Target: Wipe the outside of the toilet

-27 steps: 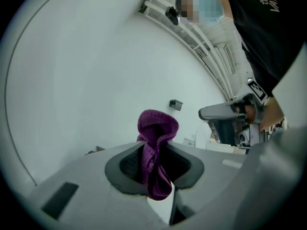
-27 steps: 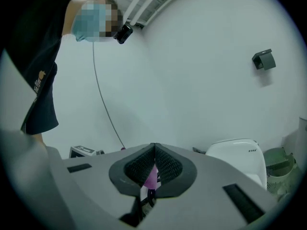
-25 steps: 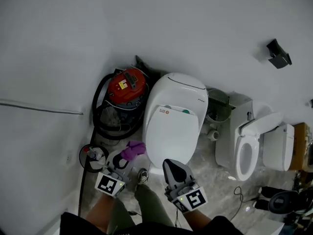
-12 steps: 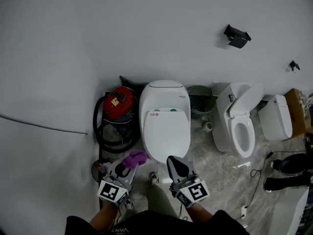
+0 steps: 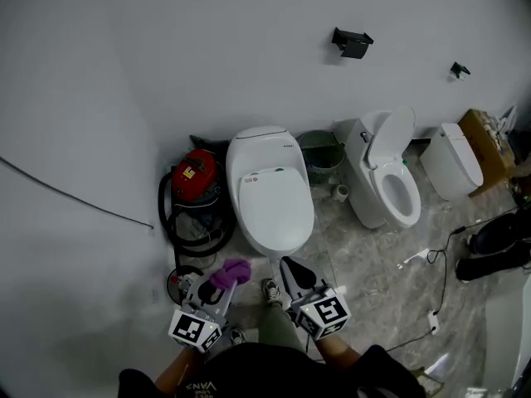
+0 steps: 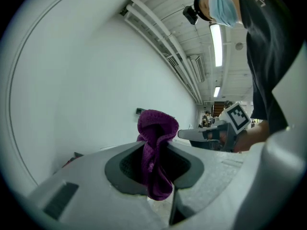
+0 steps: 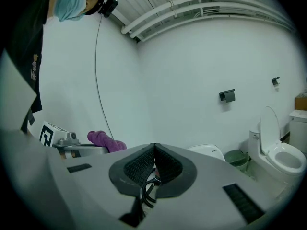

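The toilet, white and oval with its lid down, stands against a pale wall, seen from above in the head view. It is just ahead of the person, whose two grippers hover near its front end, apart from it.

The left gripper is clamped on a purple cloth. In the left gripper view the cloth is pinched between the dark jaw pads, bunched above them and hanging below them.

The right gripper has its jaws pressed together at the tips, with nothing gripped between them. It points toward the toilet's front edge, just right of the cloth.

To the left of the toilet, close beside it, stands a red vacuum cleaner with a black hose coiled around its base. To the right of the toilet is a green bin, and past that a second toilet with its lid raised. A third white fixture stands further right, near a cardboard box.

A small black holder is mounted on the wall above the bin. The floor is grey marbled tile. One of the person's shoes shows between the two grippers.
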A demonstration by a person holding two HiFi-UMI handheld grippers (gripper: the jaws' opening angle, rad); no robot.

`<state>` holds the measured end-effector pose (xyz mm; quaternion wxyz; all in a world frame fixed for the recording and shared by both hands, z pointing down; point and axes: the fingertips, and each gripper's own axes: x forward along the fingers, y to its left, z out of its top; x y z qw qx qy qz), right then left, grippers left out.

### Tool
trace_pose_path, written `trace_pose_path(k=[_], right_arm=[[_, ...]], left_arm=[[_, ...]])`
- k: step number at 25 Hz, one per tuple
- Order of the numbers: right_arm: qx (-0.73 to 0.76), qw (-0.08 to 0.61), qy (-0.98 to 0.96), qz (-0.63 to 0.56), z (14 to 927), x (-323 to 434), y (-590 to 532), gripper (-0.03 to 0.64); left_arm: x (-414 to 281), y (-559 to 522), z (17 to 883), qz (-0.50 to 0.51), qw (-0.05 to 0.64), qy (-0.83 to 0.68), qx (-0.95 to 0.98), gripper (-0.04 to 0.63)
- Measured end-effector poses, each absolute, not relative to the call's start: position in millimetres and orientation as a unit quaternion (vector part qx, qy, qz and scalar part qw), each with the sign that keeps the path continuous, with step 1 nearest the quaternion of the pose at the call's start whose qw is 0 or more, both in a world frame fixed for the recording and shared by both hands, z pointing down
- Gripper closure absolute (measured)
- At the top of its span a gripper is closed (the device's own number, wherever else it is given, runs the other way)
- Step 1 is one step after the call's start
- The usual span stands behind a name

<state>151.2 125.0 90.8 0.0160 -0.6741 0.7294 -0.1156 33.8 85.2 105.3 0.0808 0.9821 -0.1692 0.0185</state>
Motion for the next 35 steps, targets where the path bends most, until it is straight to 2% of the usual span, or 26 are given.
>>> trace_pose_path(k=[10,17,35], right_arm=[[-0.692,0.014,0.71,-0.129,98,104,197,0.618],[-0.704,-0.012,0.698,-0.131,108,82,219,0.618],[-0.747,-0.028,0.653,-0.121,102,65,247,0.62]], left_arm=[[-21,132,96,0.023,0.072,-0.163,0.984,0.515],[-26,147,92,0.007,0.072,-0.136,0.988,0.515],[-58,164,93,0.001,0.076,-0.113,0.991,0.515]])
